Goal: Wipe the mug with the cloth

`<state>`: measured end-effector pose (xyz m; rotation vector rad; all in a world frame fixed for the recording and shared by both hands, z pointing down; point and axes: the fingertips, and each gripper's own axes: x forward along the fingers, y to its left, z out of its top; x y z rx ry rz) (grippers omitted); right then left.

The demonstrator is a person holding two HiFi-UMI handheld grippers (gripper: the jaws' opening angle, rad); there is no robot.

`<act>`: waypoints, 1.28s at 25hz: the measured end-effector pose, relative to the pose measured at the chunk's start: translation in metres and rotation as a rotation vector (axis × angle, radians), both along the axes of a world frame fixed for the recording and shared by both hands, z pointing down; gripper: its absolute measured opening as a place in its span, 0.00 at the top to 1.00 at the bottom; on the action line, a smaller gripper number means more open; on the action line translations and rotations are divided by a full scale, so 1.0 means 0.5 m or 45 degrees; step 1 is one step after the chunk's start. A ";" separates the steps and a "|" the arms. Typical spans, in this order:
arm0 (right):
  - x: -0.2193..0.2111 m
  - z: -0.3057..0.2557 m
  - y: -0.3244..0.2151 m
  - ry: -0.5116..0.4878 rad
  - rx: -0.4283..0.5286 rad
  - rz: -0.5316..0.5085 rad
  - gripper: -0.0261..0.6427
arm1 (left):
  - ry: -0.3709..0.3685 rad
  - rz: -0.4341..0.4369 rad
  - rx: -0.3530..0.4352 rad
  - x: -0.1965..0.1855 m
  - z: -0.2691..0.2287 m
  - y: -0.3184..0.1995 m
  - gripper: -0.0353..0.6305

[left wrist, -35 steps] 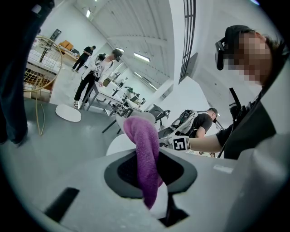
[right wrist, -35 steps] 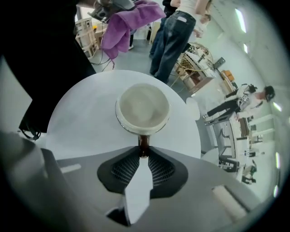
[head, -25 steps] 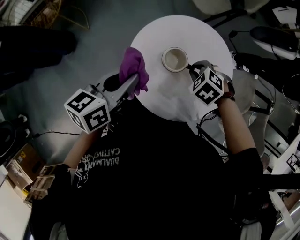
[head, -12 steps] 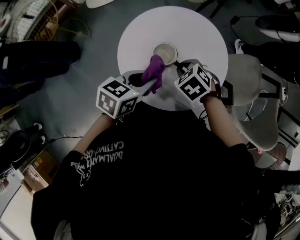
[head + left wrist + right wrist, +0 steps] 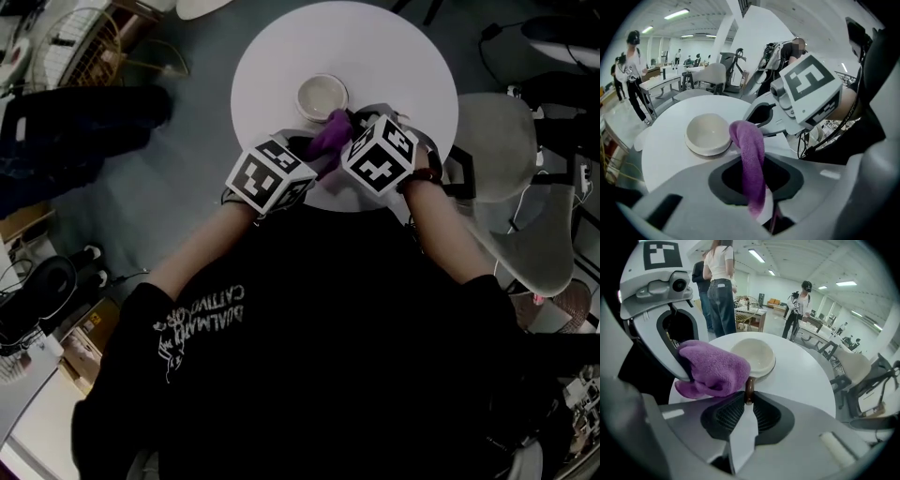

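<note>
The round white worktop (image 5: 412,66) lies bare beyond and to the right of the cream mug (image 5: 322,97), which stands upright, mouth up, near the middle, while both grippers crowd the near edge. A second ago the left gripper (image 5: 754,168) hung off the worktop's left edge; now it sits just beside the right gripper (image 5: 749,397), its fingers pinched shut on the purple cloth (image 5: 330,133), which bulges just beside the mug's rim. The right fingers are closed on the mug's brown handle (image 5: 748,389).
</note>
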<state>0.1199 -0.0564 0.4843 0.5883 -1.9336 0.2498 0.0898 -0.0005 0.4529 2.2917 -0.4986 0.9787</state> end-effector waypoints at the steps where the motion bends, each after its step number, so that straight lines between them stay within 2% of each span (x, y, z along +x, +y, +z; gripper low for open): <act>1: 0.002 0.001 0.001 0.001 0.007 0.003 0.86 | -0.005 -0.002 -0.001 0.004 0.003 -0.002 0.84; 7: -0.005 0.000 0.013 -0.016 0.025 0.029 0.85 | -0.029 -0.087 -0.011 -0.006 0.028 -0.017 0.84; 10: -0.013 -0.002 0.018 -0.039 0.036 0.032 0.84 | -0.046 -0.142 0.036 -0.012 0.033 -0.026 0.84; 21: -0.018 -0.003 0.017 -0.050 0.050 0.074 0.84 | -0.121 -0.198 0.071 -0.061 0.054 -0.068 0.84; 27: -0.019 0.003 0.025 -0.009 0.041 -0.002 0.84 | -0.132 -0.231 0.041 -0.071 0.061 -0.078 0.84; 32: -0.019 0.004 0.026 -0.012 0.039 -0.023 0.84 | -0.172 -0.213 0.048 -0.084 0.064 -0.088 0.84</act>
